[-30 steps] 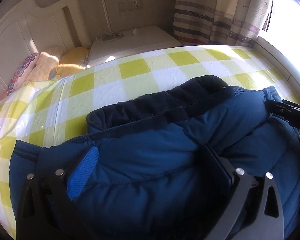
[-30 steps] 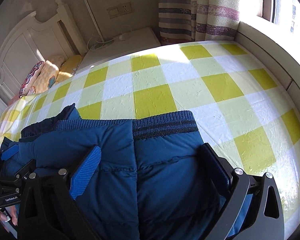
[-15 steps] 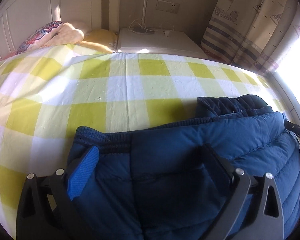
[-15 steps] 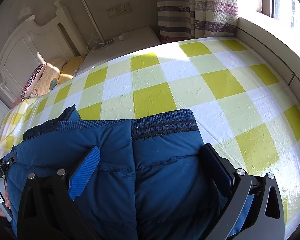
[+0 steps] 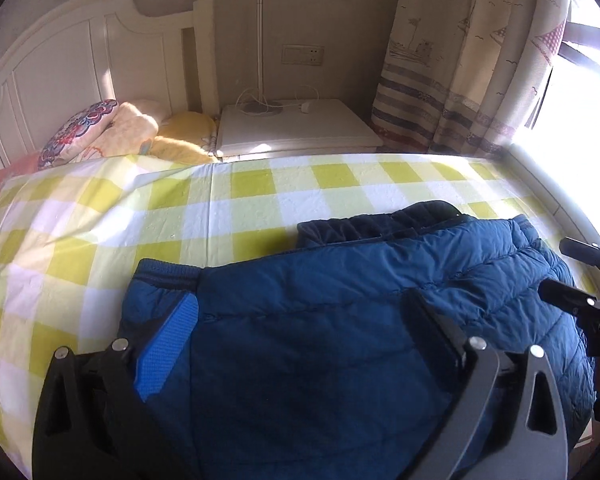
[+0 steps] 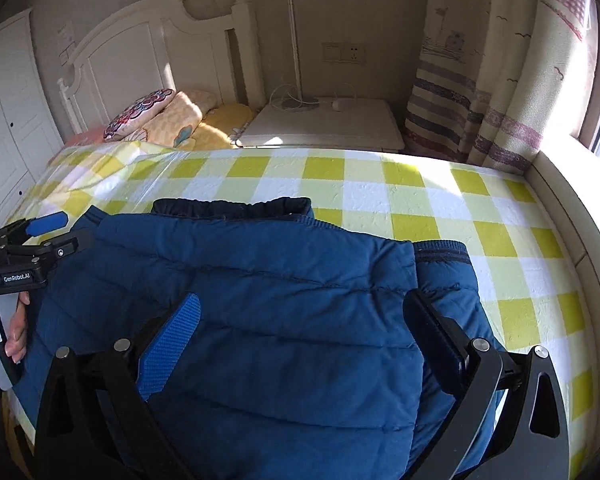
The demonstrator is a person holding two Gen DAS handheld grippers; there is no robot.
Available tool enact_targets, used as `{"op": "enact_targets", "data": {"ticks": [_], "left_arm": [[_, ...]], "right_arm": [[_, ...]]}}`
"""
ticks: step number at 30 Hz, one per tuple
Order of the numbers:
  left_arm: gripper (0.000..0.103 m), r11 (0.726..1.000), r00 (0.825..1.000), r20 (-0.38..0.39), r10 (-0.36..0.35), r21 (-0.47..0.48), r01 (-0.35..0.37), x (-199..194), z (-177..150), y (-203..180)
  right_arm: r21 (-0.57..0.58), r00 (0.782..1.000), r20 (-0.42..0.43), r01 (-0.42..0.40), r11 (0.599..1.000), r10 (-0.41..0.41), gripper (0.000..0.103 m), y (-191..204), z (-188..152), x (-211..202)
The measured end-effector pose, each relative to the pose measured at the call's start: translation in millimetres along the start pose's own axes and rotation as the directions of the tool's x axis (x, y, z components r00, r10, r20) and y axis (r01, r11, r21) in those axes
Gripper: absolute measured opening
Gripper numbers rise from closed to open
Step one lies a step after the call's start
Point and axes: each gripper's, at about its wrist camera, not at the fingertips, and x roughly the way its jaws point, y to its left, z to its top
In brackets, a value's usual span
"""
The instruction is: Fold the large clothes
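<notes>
A blue quilted puffer jacket [image 5: 340, 320] lies folded on the yellow-and-white checked bed [image 5: 140, 220], its dark collar [image 5: 380, 228] toward the headboard. My left gripper [image 5: 300, 340] is wide open, its fingers straddling the jacket's left part near the ribbed hem [image 5: 164, 272]. My right gripper [image 6: 300, 340] is wide open too, its fingers straddling the jacket [image 6: 280, 300] near the ribbed cuff [image 6: 444, 252]. The left gripper shows at the left edge of the right wrist view [image 6: 52, 232]; the right gripper shows at the right edge of the left wrist view [image 5: 580, 276].
A white headboard [image 6: 140, 60] and pillows [image 6: 172, 116] stand at the bed's far left. A white nightstand [image 6: 324, 124] with a lamp pole and cables is behind the bed. Striped curtains [image 6: 480, 120] and a bright window ledge [image 6: 572, 208] are on the right.
Both grippers have pulled up and back from the jacket, so more of the room shows. A jacket layer now lies folded over toward the right cuff. Both jaws stay wide open.
</notes>
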Motion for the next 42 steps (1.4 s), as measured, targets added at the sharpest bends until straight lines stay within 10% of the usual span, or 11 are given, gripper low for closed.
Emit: {"op": "enact_targets", "data": {"ticks": [4, 7, 11, 16, 26, 29, 37, 42], "left_arm": [[0.101, 0.991, 0.991, -0.125, 0.052, 0.127, -0.036, 44, -21, -38], [0.101, 0.999, 0.992, -0.126, -0.028, 0.04, 0.033, 49, -25, -21], [0.101, 1.0, 0.997, -0.074, 0.002, -0.017, -0.003, 30, -32, 14], [0.1, 0.969, 0.998, -0.046, -0.03, -0.245, 0.017, 16, -52, 80], [0.1, 0.948, 0.996, -0.029, -0.082, -0.311, 0.069, 22, -56, 92], [0.1, 0.945, 1.0, -0.028, 0.001, -0.327, -0.01, 1, -58, 86], [0.1, 0.999, 0.998, 0.059, -0.012, -0.034, 0.014, -38, -78, -32], [0.101, 0.996, 0.997, 0.052, 0.058, 0.071, -0.062, -21, -93, -53]], "right_arm": [[-0.126, 0.998, -0.056, 0.029, 0.992, -0.037, 0.098, 40, -18, 29], [-0.027, 0.997, -0.073, -0.041, 0.999, 0.039, 0.098, 16, -20, 29], [0.086, 0.998, -0.029, 0.059, 0.995, -0.057, 0.098, -37, -26, 12], [0.389, 1.0, -0.007, 0.014, 0.921, -0.012, 0.098, -129, -61, 10], [0.451, 0.996, 0.075, -0.082, 0.889, 0.053, 0.098, -141, -71, 11], [0.396, 0.994, 0.088, 0.018, 0.918, -0.058, 0.098, -117, -67, -18], [-0.065, 0.997, 0.073, 0.013, 0.998, -0.009, 0.098, 33, -75, -27], [-0.057, 0.998, 0.053, 0.031, 0.998, -0.028, 0.098, 27, -78, -23]]}}
